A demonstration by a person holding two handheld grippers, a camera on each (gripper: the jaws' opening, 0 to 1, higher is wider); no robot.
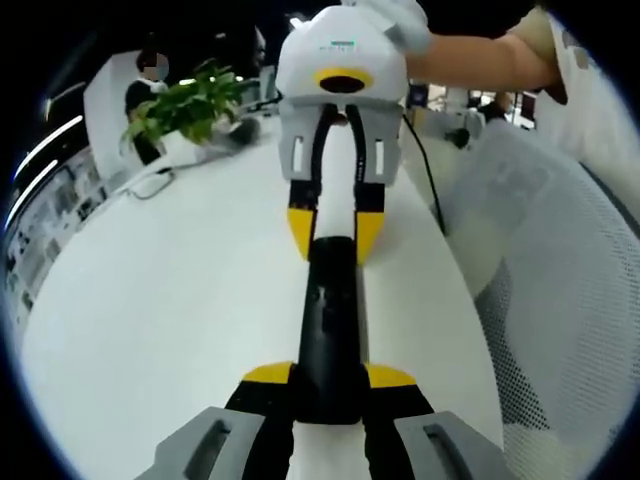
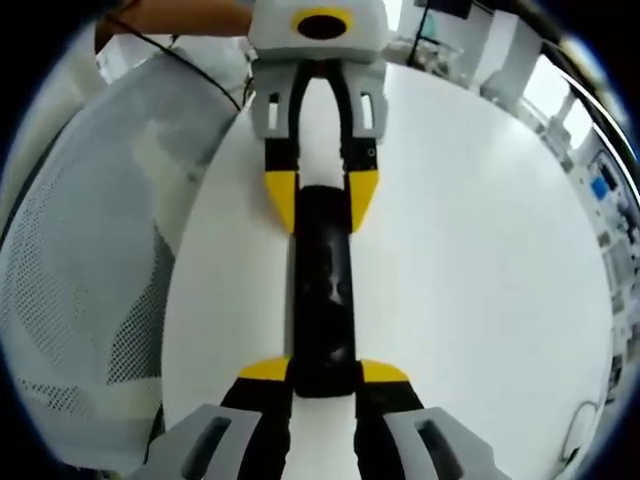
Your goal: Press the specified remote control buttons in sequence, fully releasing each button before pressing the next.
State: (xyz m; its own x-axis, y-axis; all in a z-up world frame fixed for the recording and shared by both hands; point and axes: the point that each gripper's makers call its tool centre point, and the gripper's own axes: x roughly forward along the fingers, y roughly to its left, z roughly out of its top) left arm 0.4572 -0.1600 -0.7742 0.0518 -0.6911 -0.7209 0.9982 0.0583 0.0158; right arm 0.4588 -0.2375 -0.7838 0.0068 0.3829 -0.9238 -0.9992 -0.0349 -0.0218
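- The left gripper is clamped on the near end of a black remote control; its yellow-tipped jaws press against the two long sides of the remote.
- The right gripper is likewise clamped on the remote control, at the end opposite the left one, its yellow tips against the remote's sides.
- In the left gripper view the remote runs straight ahead from between the jaws, and the right gripper closes on its far end, its white body higher up in a person's gloved hand.
- In the right gripper view the same holds mirrored: the left gripper meets the remote's far end directly ahead of the jaws.
- The remote lies lengthwise between the two grippers over a white table; whether it rests on the surface or is lifted off it I cannot tell. Its buttons are too dark to make out.
- A white mesh chair back stands to the right of the left gripper's jaws, just beside the table edge.
- Ahead and to the left of the left gripper's jaws, well apart, a white pot holds a green leafy plant.
- A black cable trails across the table from the right gripper.
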